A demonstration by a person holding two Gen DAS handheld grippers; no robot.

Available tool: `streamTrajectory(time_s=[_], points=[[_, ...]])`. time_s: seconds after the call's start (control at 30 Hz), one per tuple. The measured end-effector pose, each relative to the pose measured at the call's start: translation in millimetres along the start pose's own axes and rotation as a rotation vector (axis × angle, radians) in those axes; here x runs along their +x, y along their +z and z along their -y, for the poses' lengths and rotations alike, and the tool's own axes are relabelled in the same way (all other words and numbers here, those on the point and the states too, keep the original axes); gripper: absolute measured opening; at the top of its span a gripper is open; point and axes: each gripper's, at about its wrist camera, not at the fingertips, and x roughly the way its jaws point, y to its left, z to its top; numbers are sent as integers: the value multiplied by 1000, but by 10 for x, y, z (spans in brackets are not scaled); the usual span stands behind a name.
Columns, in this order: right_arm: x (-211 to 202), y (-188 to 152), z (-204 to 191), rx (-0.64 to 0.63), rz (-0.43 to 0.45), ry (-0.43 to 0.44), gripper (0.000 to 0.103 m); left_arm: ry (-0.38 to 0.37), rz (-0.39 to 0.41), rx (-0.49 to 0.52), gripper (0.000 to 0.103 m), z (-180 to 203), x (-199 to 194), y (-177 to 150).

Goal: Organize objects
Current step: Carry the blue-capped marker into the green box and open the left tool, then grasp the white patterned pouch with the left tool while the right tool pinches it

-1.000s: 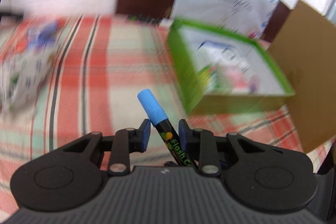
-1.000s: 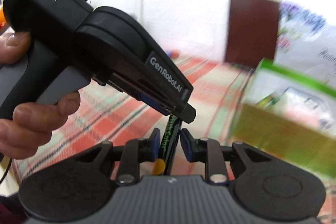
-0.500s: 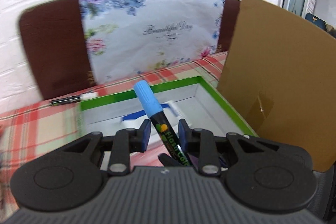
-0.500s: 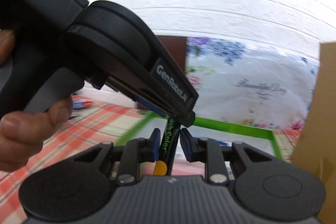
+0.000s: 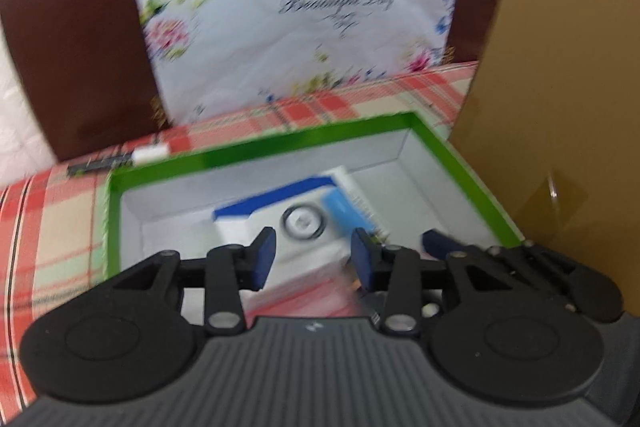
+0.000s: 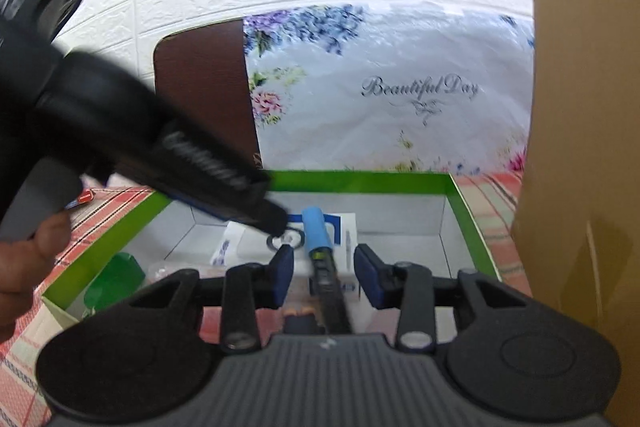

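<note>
A green-rimmed white box (image 5: 256,151) lies open on the checked cloth; it also shows in the right wrist view (image 6: 360,178). My left gripper (image 5: 314,259) is open and empty over the box. My right gripper (image 6: 323,273) is open too. A black marker with a blue cap (image 6: 320,247) lies between its spread fingers, touching neither pad, over the box interior. The left gripper's body (image 6: 132,131) crosses the left of the right wrist view. A white and blue carton (image 5: 288,223) and a green scoop (image 6: 116,283) lie inside the box.
A brown cardboard panel (image 5: 560,115) stands close on the right. A flowered bag (image 5: 300,11) and a dark brown chair back (image 5: 76,59) stand behind the box. A black pen (image 5: 116,161) lies on the cloth behind the box's left corner.
Both grippers have opened. The marker has left the left gripper's fingers and now lies loose between the right gripper's fingers. Both grippers moved closer over the box.
</note>
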Motion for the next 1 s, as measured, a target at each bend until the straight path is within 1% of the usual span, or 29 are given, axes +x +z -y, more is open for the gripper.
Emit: streamTrajectory(time_s=[0.07, 0.17, 0.23, 0.3, 0.37, 0.47, 0.6, 0.77, 0.83, 0.9, 0.93, 0.97, 1.0], points=[[-57, -30, -11, 20, 2, 9, 35, 3, 1, -26, 44, -87, -76, -73], [-202, -73, -125, 29, 12, 23, 35, 21, 27, -36, 44, -197, -251, -200], [-93, 27, -165, 25, 17, 42, 37, 38, 44, -39, 45, -283, -385, -312], [-145, 20, -246, 10, 32, 57, 39, 53, 55, -52, 46, -392, -517, -436], [-235, 13, -391, -9, 38, 82, 41, 68, 57, -71, 46, -525, -627, -553], [-359, 29, -667, -48, 32, 123, 41, 88, 58, -107, 46, -757, -787, -722], [-404, 32, -1064, -112, 24, 189, 41, 135, 54, -166, 46, -1146, -984, -984], [-378, -15, -1605, -212, -9, 284, 42, 189, 21, -275, 46, -1695, -1195, -1423], [-312, -37, -1822, -251, -36, 326, 42, 210, 24, -322, 46, -1913, -1305, -1576], [-212, -53, -2019, -276, -73, 371, 42, 246, 40, -367, 46, -2131, -1439, -1701], [-148, -56, -2107, -282, -94, 395, 44, 266, 51, -393, 49, -2245, -1504, -1751], [-94, -70, -2197, -284, -117, 420, 45, 285, 63, -423, 54, -2361, -1564, -1793], [-22, -81, -2278, -281, -138, 441, 45, 300, 77, -450, 56, -2482, -1626, -1819]])
